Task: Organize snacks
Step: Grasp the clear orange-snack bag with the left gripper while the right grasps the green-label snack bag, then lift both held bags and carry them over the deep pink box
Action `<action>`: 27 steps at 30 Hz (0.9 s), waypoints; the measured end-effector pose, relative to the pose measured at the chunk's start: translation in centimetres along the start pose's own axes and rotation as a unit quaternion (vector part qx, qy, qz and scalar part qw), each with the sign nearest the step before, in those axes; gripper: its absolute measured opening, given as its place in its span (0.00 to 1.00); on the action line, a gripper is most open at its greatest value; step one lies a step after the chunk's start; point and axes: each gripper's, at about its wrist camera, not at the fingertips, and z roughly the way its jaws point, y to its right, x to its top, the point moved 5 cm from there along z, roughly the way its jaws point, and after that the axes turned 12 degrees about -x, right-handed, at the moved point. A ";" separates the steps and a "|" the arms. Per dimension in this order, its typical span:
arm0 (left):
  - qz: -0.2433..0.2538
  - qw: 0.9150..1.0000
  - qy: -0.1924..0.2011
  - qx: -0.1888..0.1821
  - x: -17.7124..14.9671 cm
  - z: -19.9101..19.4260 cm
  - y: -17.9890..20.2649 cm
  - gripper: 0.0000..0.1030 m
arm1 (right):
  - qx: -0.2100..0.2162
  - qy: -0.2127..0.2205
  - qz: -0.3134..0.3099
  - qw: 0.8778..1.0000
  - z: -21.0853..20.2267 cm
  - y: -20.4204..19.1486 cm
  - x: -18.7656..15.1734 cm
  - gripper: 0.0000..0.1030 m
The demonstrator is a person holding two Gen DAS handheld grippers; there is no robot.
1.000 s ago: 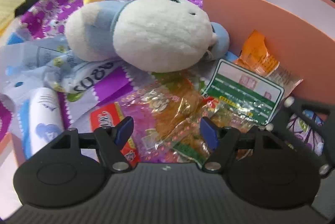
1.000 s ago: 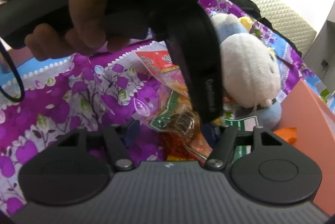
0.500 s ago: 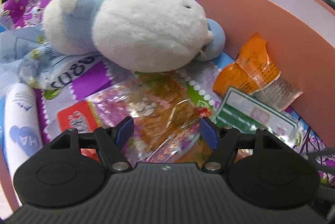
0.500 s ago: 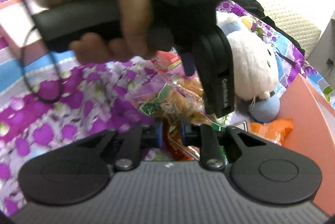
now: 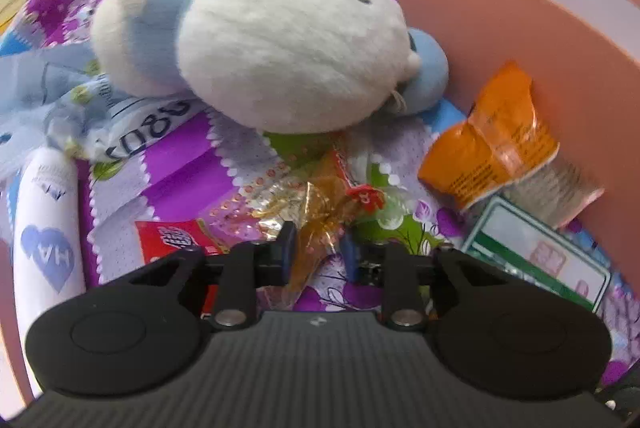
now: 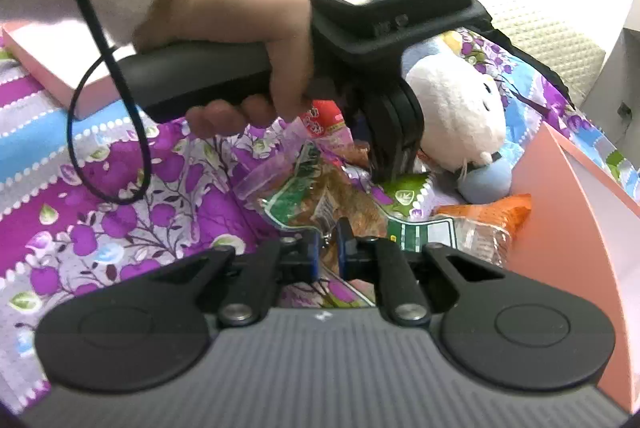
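Note:
A clear snack bag with a red label [image 5: 320, 212] lies crumpled on the flowered cloth in front of the plush toy. My left gripper [image 5: 317, 251] is closing, and its pads pinch the bag's bunched plastic. In the right wrist view a hand holds that left gripper [image 6: 394, 156] pointing down onto the bags. My right gripper [image 6: 328, 250] is shut on the near edge of a green-trimmed clear bag of brown snack [image 6: 320, 200]. An orange snack packet [image 5: 492, 144] and a green-and-white packet [image 5: 536, 260] lie against the pink box [image 5: 520, 28].
A white-and-blue plush toy [image 5: 288, 44] lies just behind the bags. A white tube [image 5: 48, 228] and a pale blue wrapper [image 5: 120, 124] are at the left. A flat pink lid [image 6: 48, 68] sits at the far left. A black cable [image 6: 100, 108] hangs from the hand.
The left gripper's jaws have closed in on the red-labelled bag, which now bunches up. The right gripper's jaws shut on the green-trimmed bag's edge and drew back a little.

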 end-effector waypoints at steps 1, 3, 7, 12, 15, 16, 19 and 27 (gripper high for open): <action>-0.010 1.000 0.005 0.000 0.0 -0.4 0.0 0.22 | 0.000 0.001 0.003 1.000 -0.3 0.1 -0.1 0.10; -0.026 0.999 0.017 -0.003 -0.1 -1.4 0.1 0.21 | -0.003 0.004 -0.002 1.000 -0.9 0.1 -0.3 0.10; -0.060 0.997 0.043 -0.014 -1.1 -4.4 1.3 0.19 | -0.004 0.001 0.001 1.000 -2.6 0.1 -0.6 0.10; -0.139 0.988 0.073 -0.005 -3.6 -8.8 1.8 0.19 | -0.004 -0.005 0.014 1.000 -4.9 0.6 -1.1 0.09; -0.174 0.981 0.088 0.013 -5.1 -11.5 2.4 0.19 | -0.009 -0.005 0.024 1.000 -6.3 1.0 -1.1 0.09; -0.185 0.978 0.094 0.018 -5.7 -12.5 2.6 0.19 | -0.008 -0.011 0.029 0.999 -6.7 1.2 -1.3 0.09; -0.223 0.967 0.116 0.024 -7.4 -15.1 3.3 0.19 | 0.002 -0.026 0.060 0.998 -7.7 2.0 -1.6 0.09; -0.286 0.947 0.145 0.029 -12.3 -19.6 6.7 0.19 | 0.018 -0.069 0.204 0.976 -9.8 5.2 -3.0 0.09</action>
